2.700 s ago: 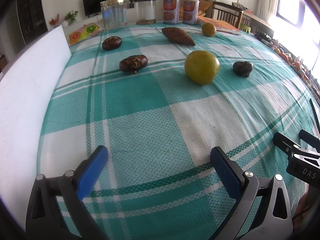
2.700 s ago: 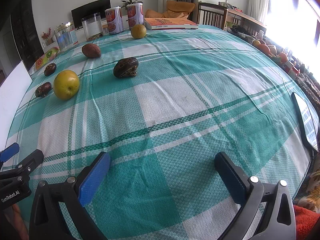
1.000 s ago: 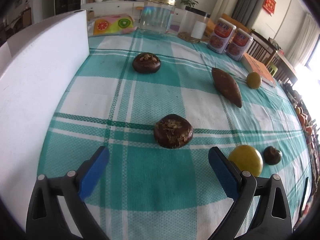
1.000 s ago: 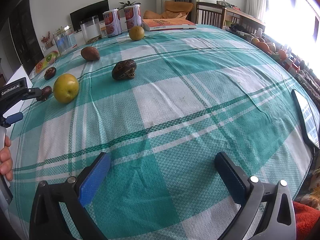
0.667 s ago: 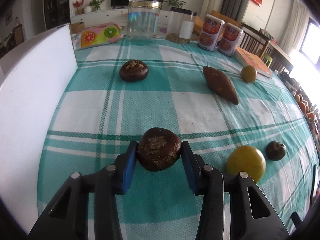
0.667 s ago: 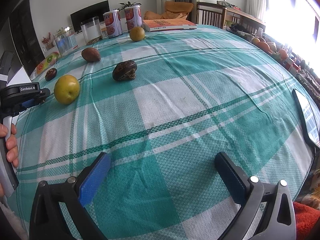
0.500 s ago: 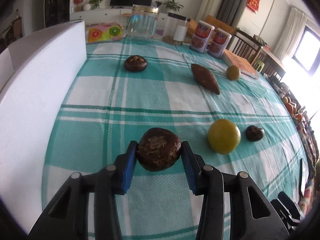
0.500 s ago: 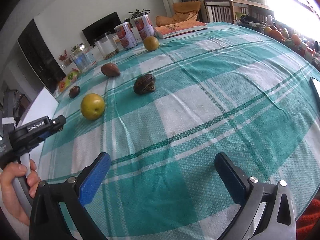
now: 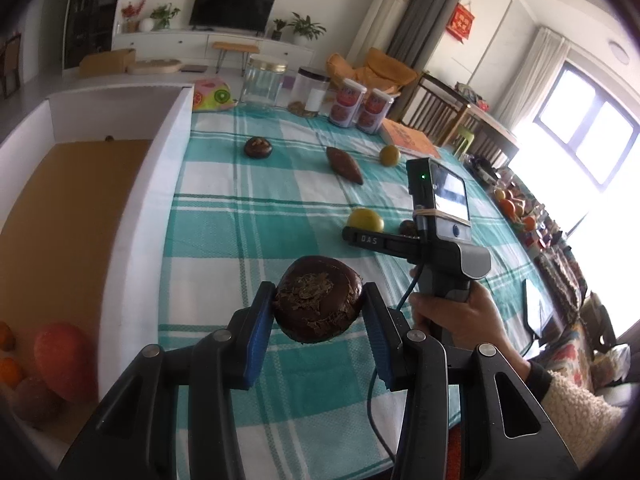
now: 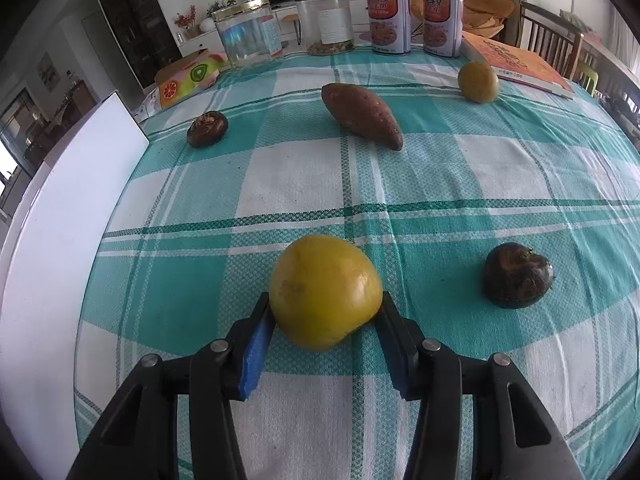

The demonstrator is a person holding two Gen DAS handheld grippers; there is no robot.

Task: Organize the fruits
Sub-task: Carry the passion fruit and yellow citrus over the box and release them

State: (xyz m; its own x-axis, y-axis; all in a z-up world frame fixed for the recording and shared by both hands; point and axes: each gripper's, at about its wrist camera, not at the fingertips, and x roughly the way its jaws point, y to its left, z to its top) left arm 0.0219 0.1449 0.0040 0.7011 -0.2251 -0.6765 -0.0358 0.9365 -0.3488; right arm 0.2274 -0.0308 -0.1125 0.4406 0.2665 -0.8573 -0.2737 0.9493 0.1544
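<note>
L gripper [image 9: 318, 316] lifted dark fruit [image 9: 318, 304] off cloth, pinching it; R gripper [image 10: 324, 322] just closed, clamps yellow fruit [image 10: 324, 290].

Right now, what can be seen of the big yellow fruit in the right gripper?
The yellow fruit is round and smooth, with glossy yellow-orange skin, a few faint brown specks and a slight dimple near its top. It sits between the blue pads of the right gripper, whose jaws have just been closing and now press on both its sides. It seems to rest on the checked tablecloth, apart from the other produce. The left wrist view shows it partly hidden behind the right gripper's body.
</note>
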